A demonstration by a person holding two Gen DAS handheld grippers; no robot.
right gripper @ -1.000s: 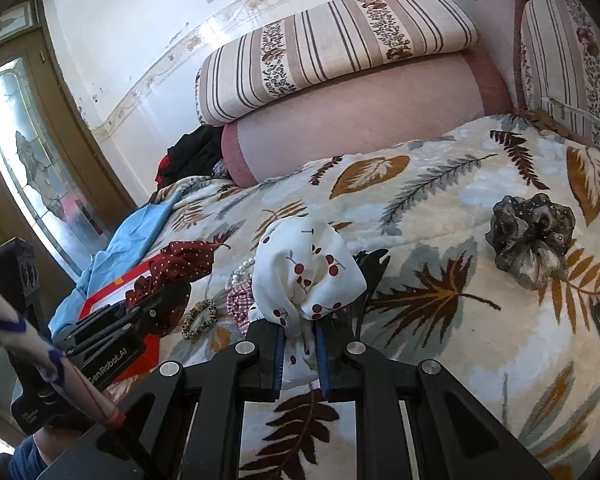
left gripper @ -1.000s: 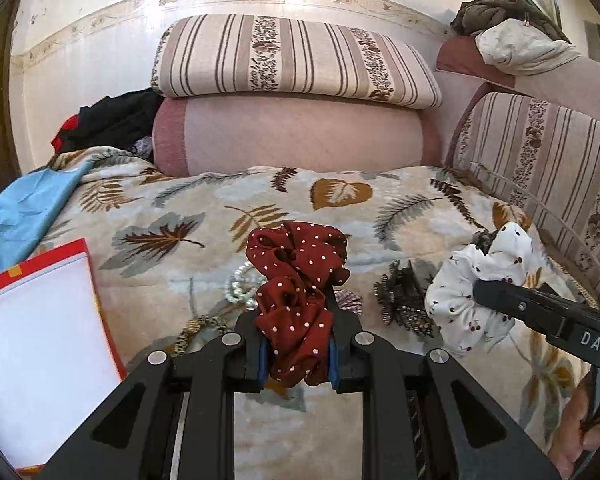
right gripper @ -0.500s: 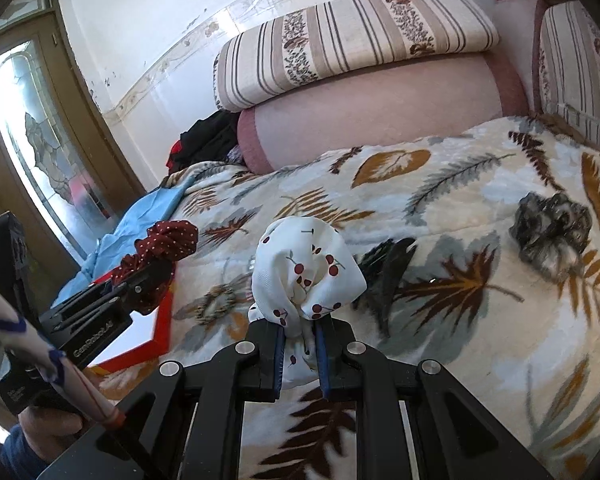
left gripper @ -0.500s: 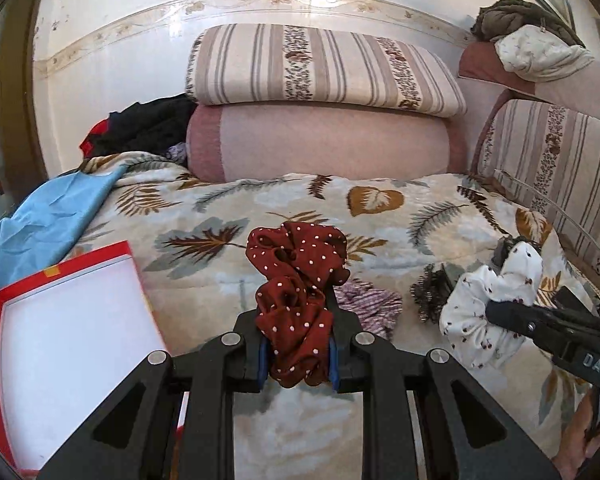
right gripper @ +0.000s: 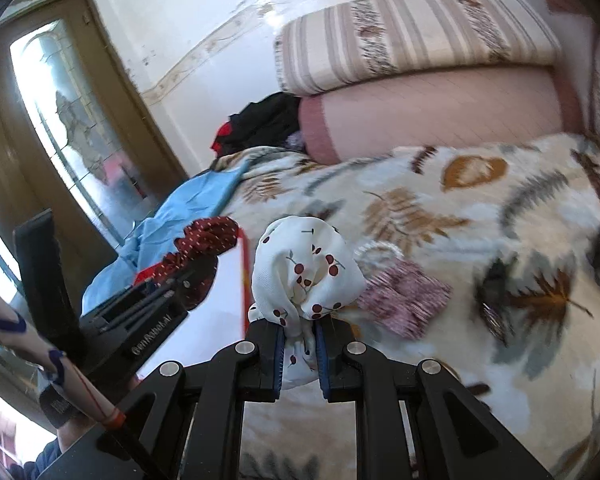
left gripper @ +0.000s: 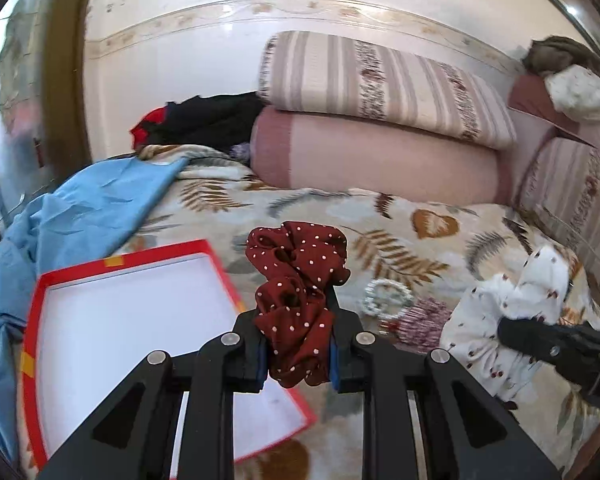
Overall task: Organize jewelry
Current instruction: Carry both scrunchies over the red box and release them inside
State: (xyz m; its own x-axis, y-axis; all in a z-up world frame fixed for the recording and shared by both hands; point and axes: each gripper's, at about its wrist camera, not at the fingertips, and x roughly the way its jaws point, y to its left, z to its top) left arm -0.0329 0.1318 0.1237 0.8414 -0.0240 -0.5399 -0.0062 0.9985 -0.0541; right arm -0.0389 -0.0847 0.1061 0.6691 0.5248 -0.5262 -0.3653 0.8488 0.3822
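My left gripper (left gripper: 298, 354) is shut on a dark red scrunchie with white dots (left gripper: 298, 280), held just over the right edge of a red-rimmed box with a white floor (left gripper: 124, 320). My right gripper (right gripper: 299, 354) is shut on a white scrunchie with cherry print (right gripper: 306, 270), held above the leaf-patterned blanket (right gripper: 480, 208), to the right of the box (right gripper: 204, 320). The white scrunchie also shows in the left wrist view (left gripper: 512, 312), and the red one in the right wrist view (right gripper: 204, 240). A pearl bracelet (left gripper: 388, 300) and a pink checked scrunchie (left gripper: 422, 318) lie on the blanket between the grippers.
A blue cloth (left gripper: 72, 220) lies left of the box. A pink bolster (left gripper: 372, 160) and a striped cushion (left gripper: 380, 80) stand at the back, with dark clothes (left gripper: 208, 120) beside them. A dark hair piece (right gripper: 496, 296) lies on the blanket at the right. A door (right gripper: 72, 128) is at far left.
Both grippers have swung left with their scrunchies. The red-rimmed box has come closer and more central in the left wrist view; the grey scrunchie has left the right wrist view.
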